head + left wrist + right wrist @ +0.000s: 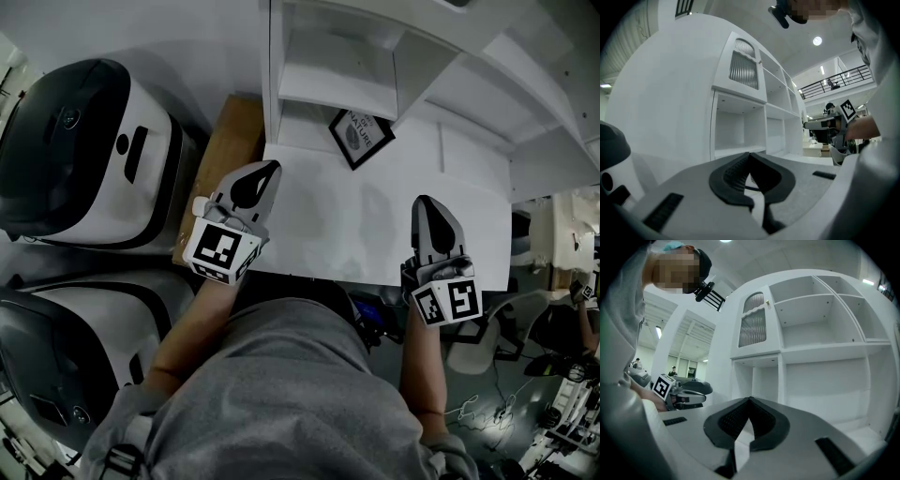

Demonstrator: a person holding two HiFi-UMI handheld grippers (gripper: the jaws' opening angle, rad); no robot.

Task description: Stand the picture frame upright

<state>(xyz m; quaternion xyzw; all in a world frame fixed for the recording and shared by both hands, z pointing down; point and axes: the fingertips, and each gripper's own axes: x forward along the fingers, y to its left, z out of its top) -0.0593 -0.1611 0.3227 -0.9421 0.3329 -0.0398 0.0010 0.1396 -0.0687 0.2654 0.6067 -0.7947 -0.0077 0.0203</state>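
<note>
A small black picture frame (361,137) lies flat on the white desk (375,234), close to the shelf unit at the back. My left gripper (269,168) hovers at the desk's front left, shut and empty, well short of the frame. At the front right my right gripper (423,202) is also shut on nothing. In the left gripper view the left gripper (750,155) has its jaws met at the tip, facing the white shelves (740,131). The right gripper (750,400) looks the same in its own view. Neither gripper view shows the frame.
A white shelf unit (394,56) with open compartments stands at the back of the desk. A wooden side table (225,159) sits left of the desk, with two large white-and-black machines (84,150) beyond it. Cables and chairs (525,356) crowd the floor at right.
</note>
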